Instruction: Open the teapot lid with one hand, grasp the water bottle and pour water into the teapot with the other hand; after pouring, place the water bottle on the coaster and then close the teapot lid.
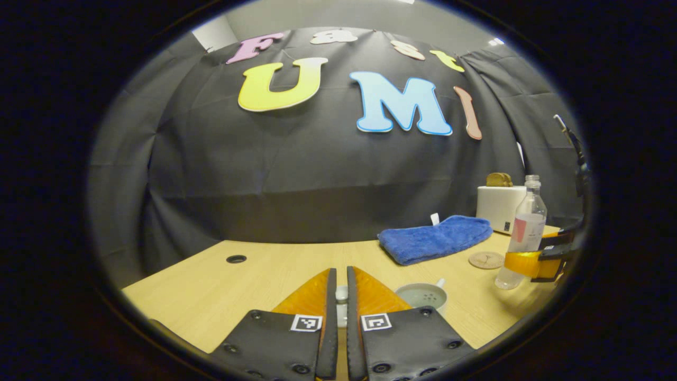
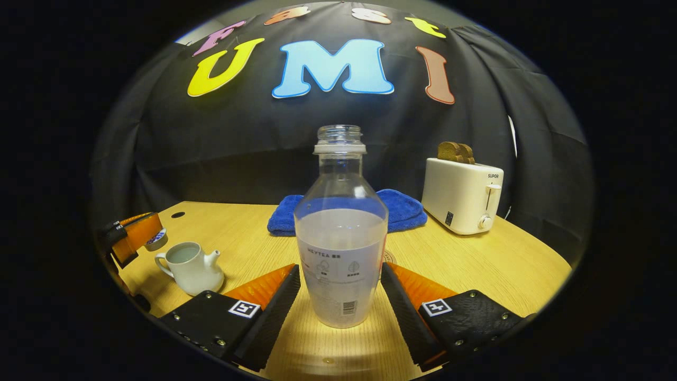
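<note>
The lid (image 2: 156, 239) is pinched in the left fingers (image 1: 341, 296). The bottle (image 2: 341, 233), uncapped, is flanked by spread right fingers (image 2: 341, 296); a loose grip risks spilling.

Right tool (image 2: 341, 296) open around upright water bottle (image 2: 341, 233), open teapot (image 2: 191, 267) left, wooden table (image 2: 476, 264)

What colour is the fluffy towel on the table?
The towel is bright blue all over, lying folded behind the water bottle. The right gripper view shows it best.
</note>
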`<state>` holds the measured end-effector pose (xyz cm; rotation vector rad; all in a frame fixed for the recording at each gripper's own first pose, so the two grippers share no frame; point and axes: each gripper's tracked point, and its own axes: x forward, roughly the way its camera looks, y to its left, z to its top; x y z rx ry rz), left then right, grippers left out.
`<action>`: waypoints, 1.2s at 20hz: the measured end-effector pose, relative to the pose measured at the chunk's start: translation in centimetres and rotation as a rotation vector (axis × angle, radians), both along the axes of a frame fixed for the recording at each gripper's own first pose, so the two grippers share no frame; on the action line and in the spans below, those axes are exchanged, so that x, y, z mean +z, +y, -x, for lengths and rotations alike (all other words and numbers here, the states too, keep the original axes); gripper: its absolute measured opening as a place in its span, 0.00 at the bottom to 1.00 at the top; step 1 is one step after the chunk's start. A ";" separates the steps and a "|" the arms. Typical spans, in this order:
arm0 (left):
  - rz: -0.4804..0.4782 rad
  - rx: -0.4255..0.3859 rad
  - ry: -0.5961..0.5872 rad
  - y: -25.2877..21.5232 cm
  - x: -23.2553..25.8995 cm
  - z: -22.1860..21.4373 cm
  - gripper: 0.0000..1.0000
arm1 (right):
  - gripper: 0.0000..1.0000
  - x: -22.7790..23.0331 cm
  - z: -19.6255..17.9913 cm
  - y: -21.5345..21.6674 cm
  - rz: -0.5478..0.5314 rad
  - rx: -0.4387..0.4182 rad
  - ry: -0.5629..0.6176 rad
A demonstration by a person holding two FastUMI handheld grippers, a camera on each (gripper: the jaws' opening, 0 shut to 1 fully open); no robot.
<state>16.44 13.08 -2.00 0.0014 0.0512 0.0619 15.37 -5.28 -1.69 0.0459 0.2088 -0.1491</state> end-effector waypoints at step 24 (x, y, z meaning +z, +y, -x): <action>0.026 0.015 0.029 5.0 -0.6 0.5 0.17 | 0.76 0.3 -0.4 -0.9 -0.011 -0.010 -0.012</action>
